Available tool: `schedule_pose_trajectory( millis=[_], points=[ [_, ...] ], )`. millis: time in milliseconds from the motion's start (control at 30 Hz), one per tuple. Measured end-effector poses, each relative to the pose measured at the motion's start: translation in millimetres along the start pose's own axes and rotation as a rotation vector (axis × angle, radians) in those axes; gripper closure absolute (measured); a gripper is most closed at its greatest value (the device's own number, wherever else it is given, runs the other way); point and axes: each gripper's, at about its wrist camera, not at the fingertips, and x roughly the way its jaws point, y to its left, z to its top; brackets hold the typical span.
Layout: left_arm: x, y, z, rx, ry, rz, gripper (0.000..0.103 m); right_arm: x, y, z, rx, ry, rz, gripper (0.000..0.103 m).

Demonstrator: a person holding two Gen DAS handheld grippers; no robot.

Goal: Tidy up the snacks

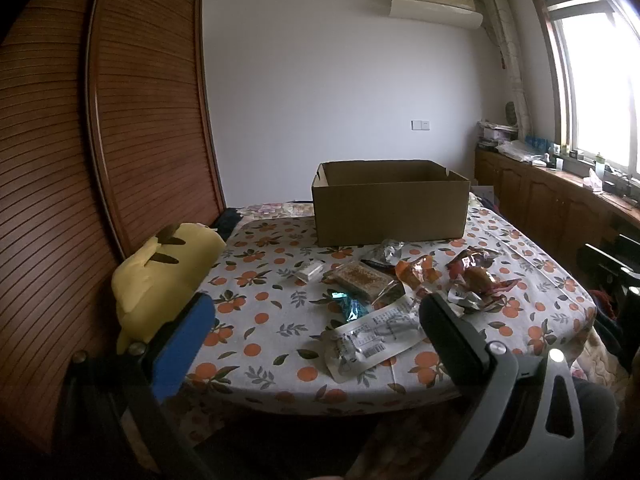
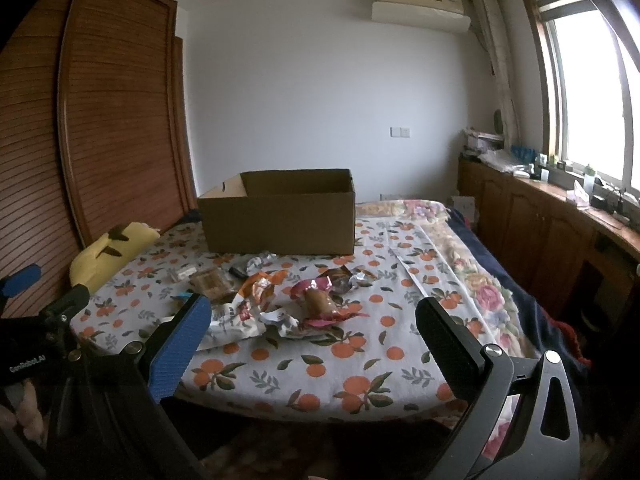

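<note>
Nothing looks sorted yet: the snacks (image 1: 400,280) lie scattered on the bed (image 1: 280,344) just in front of the cardboard box (image 1: 390,204) (its inside is hidden). Both the left tongs (image 1: 316,320) and right tongs (image 2: 314,320) hang wide apart, gripping nothing, short of the pile

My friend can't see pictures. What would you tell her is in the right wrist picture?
A pile of snack packets lies on a bed with an orange-print sheet, in front of an open cardboard box. The right claw is open and empty near the bed's front edge. A yellow plush toy sits at the left.
</note>
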Motion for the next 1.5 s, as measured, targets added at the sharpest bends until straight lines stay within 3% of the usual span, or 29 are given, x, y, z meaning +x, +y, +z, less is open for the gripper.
schedule_pose_trajectory(
  millis=[1500],
  points=[
    [-0.8,2.8,3.0,-0.003,-0.008,0.001,0.0,0.4,-5.9,1.0,0.014,-0.005,0.003,0.0]
  ],
)
